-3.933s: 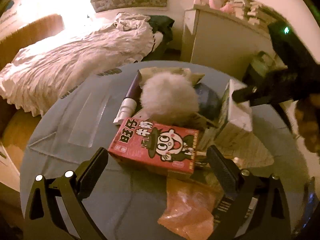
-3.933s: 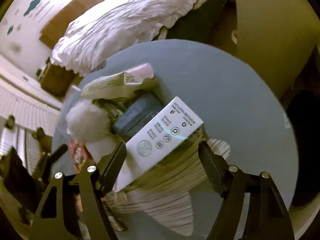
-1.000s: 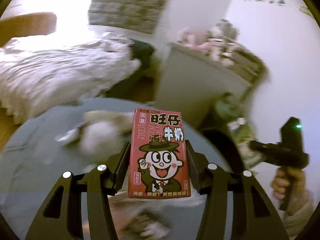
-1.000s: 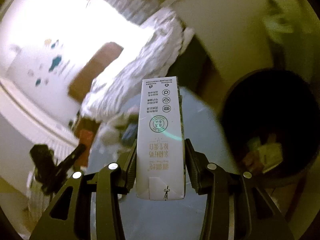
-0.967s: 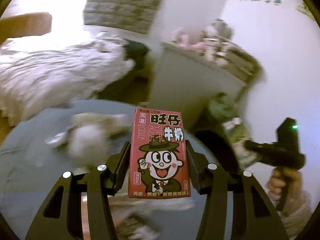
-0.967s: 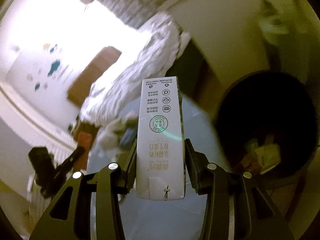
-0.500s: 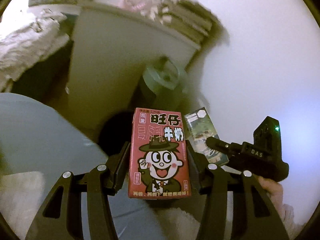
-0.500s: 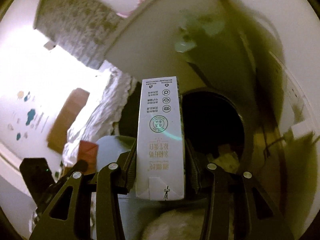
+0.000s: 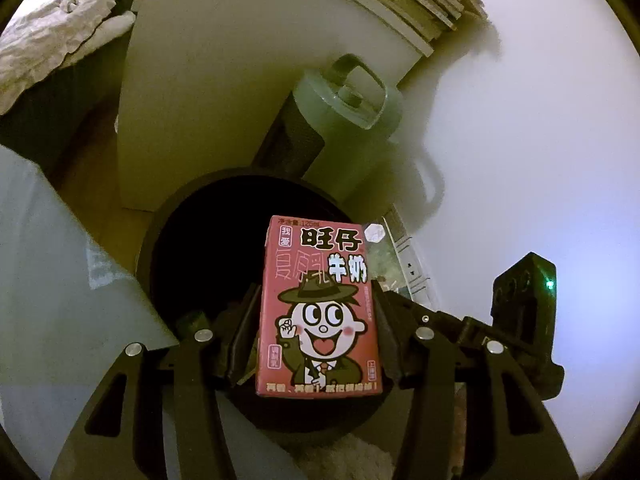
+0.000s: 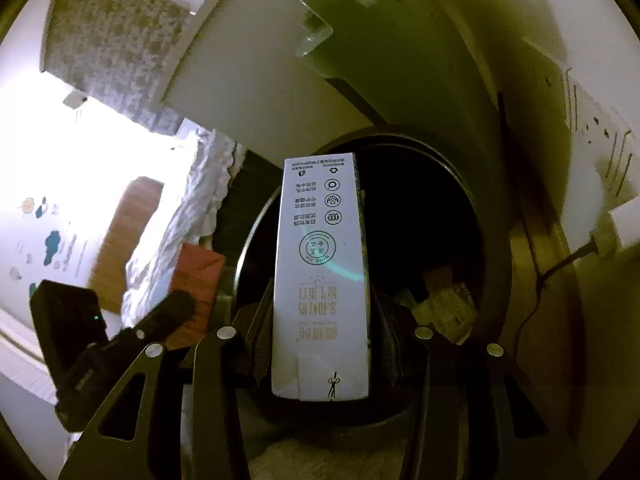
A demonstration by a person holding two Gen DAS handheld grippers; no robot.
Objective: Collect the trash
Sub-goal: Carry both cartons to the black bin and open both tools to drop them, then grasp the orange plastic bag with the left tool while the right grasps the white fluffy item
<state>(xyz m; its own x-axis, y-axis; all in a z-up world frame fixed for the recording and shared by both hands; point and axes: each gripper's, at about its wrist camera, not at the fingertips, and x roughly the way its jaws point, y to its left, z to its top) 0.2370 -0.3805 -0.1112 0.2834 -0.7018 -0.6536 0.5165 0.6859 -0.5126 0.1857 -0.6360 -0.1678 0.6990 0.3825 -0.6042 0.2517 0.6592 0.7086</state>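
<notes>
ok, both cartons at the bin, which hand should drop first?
Probably right. The right hand-held gripper holds the white milk carton squarely over the trash bin mouth; the left hand-held gripper holds its red milk carton nearer the rim.

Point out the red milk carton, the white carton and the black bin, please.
Red milk carton point(image 9: 318, 312): left wrist view, on its printed front face.
White carton point(image 10: 322, 280): right wrist view, on its printed face.
Black bin point(image 10: 494, 216): right wrist view, on its rim.

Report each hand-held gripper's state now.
Left hand-held gripper: shut on the red milk carton.
Right hand-held gripper: shut on the white milk carton.
</notes>
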